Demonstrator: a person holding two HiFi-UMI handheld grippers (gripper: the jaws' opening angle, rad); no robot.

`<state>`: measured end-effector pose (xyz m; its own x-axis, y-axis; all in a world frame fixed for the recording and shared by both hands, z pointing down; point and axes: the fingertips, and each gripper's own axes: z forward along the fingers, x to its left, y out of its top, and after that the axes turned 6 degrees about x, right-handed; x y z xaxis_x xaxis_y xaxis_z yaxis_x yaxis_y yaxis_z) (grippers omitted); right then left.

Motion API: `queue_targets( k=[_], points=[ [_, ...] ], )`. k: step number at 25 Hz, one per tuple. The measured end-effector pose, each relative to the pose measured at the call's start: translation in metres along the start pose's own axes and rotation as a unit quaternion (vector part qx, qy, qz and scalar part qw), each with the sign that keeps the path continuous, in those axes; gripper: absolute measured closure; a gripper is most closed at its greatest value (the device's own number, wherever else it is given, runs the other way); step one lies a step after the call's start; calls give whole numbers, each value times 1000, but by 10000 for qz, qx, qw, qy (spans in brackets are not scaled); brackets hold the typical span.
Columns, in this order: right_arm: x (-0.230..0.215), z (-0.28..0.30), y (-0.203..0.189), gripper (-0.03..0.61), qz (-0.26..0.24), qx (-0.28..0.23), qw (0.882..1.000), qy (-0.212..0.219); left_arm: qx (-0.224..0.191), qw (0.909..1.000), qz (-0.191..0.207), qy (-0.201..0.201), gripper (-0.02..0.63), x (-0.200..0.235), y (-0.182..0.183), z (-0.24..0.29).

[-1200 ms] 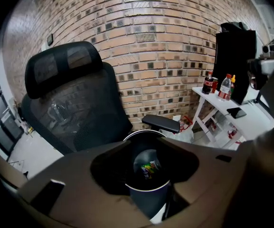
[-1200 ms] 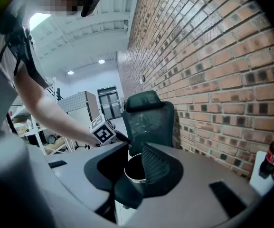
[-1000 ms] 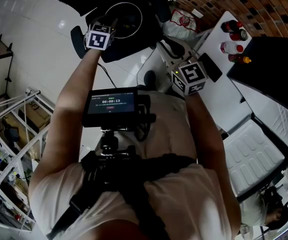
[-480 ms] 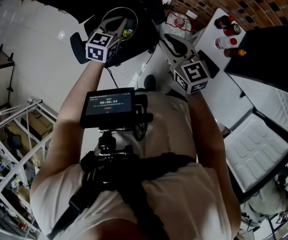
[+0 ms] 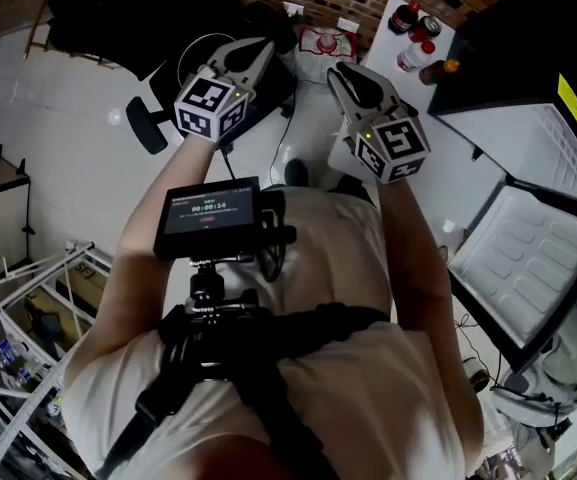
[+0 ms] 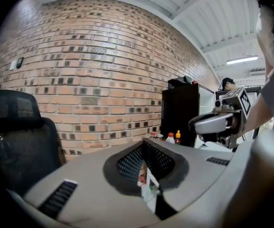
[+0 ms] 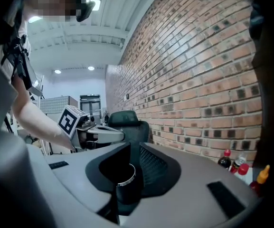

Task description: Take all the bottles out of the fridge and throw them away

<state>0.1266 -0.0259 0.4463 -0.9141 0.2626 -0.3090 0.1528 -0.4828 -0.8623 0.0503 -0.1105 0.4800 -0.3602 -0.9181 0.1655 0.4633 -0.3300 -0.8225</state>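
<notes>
Several bottles point(image 5: 420, 36) with red and orange caps stand on a white top beside the black fridge point(image 5: 528, 28), whose white door point(image 5: 528, 258) hangs open. The same bottles point(image 6: 172, 137) show small in the left gripper view, and the bottles point(image 7: 239, 167) sit low right in the right gripper view. My left gripper point(image 5: 256, 50) is shut, with nothing gripped that I can make out. My right gripper point(image 5: 340, 76) is open and empty, and its jaws have just been closing. Through their gap I see the black bin point(image 7: 127, 189) with its metal ring.
A black office chair point(image 6: 18, 137) stands left of the brick wall point(image 6: 103, 70). The ringed bin point(image 5: 193, 48) sits below my left gripper. A white and red bag point(image 5: 323, 43) lies by the wall. White shelving point(image 5: 28, 318) stands at lower left.
Both grippers have risen and swung away from the bin toward the brick wall. The left one was over the bin's ring a second ago. The right jaws have narrowed.
</notes>
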Motion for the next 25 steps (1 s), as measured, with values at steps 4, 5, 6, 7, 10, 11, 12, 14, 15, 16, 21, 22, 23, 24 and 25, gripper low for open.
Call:
queue_targets(
  k=[4, 5, 6, 7, 10, 11, 12, 14, 15, 16, 21, 22, 23, 24, 25],
  points=[
    [-11, -31, 1, 512, 82, -36, 9991, -422, -23, 9985, 202, -512, 603, -39, 13, 18],
    [-14, -38, 0, 512, 107, -42, 9986, -523, -9, 9977, 238, -639, 603, -49, 14, 22],
    [-16, -45, 0, 512, 127, -50, 9980, -621, 10, 9967, 268, -764, 603, -57, 15, 26],
    [-18, -51, 0, 512, 141, -58, 9973, -716, 32, 9956, 297, -885, 603, -65, 16, 30],
    [-22, -70, 5, 512, 172, -94, 9945, -1026, 59, 9915, 412, -1233, 603, -85, 22, 37],
    [-24, -78, 7, 523, 185, -105, 9932, -1146, 55, 9896, 455, -1363, 603, -93, 25, 40],
    [-25, -86, 7, 528, 203, -116, 9918, -1258, 56, 9876, 492, -1487, 603, -102, 27, 41],
    [-23, -103, 5, 535, 247, -135, 9895, -1416, 69, 9844, 526, -1677, 603, -120, 27, 39],
    [-21, -109, 4, 535, 256, -175, 9887, -1464, 56, 9834, 562, -1727, 603, -127, 27, 37],
    [-22, -110, 7, 537, 229, -315, 9878, -1505, -5, 9824, 691, -1734, 603, -126, 34, 37],
    [-49, -76, 41, 560, -295, -1456, 9758, -1602, -761, 9712, 1755, -1423, 603, -82, 89, 52],
    [-46, -74, 35, 561, -358, -1468, 9761, -1561, -841, 9712, 1764, -1363, 603, -82, 82, 49],
    [-45, -70, 30, 561, -414, -1498, 9761, -1519, -912, 9711, 1782, -1300, 603, -80, 75, 47],
    [-45, -65, 26, 561, -458, -1546, 9756, -1488, -974, 9707, 1806, -1247, 603, -77, 70, 46],
    [-45, -62, 23, 561, -483, -1597, 9748, -1480, -1019, 9703, 1825, -1219, 603, -74, 67, 46]
  ],
)
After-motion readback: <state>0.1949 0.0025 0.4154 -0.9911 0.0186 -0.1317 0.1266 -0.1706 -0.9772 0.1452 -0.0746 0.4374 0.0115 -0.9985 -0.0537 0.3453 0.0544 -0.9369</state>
